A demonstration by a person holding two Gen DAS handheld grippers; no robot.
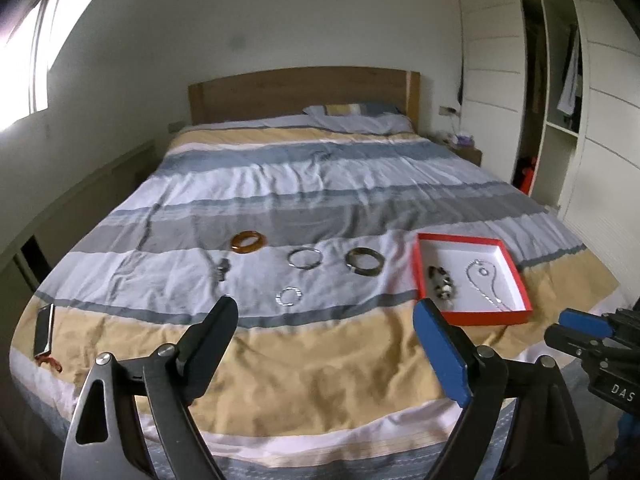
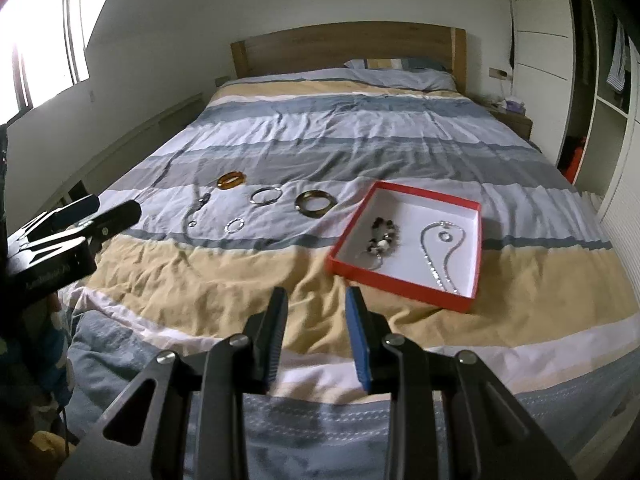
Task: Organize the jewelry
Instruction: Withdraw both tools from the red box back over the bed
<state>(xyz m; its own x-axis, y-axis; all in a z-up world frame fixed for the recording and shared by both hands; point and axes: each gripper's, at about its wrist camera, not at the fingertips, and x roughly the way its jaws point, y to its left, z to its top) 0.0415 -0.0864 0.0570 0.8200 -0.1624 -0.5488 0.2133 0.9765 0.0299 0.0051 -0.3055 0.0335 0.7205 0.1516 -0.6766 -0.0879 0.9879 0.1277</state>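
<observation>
A red box with a white inside lies on the striped bed. It holds a beaded bracelet and a silver chain necklace. Left of it on the cover lie an amber bangle, a silver bangle, a dark bangle, a small silver bracelet and a silver necklace. My left gripper is open and empty, short of the jewelry. My right gripper is open and empty, near the box's front corner.
A phone lies at the bed's front left corner. A pillow and wooden headboard are at the far end. A wardrobe stands to the right, a nightstand beside the bed, a window on the left.
</observation>
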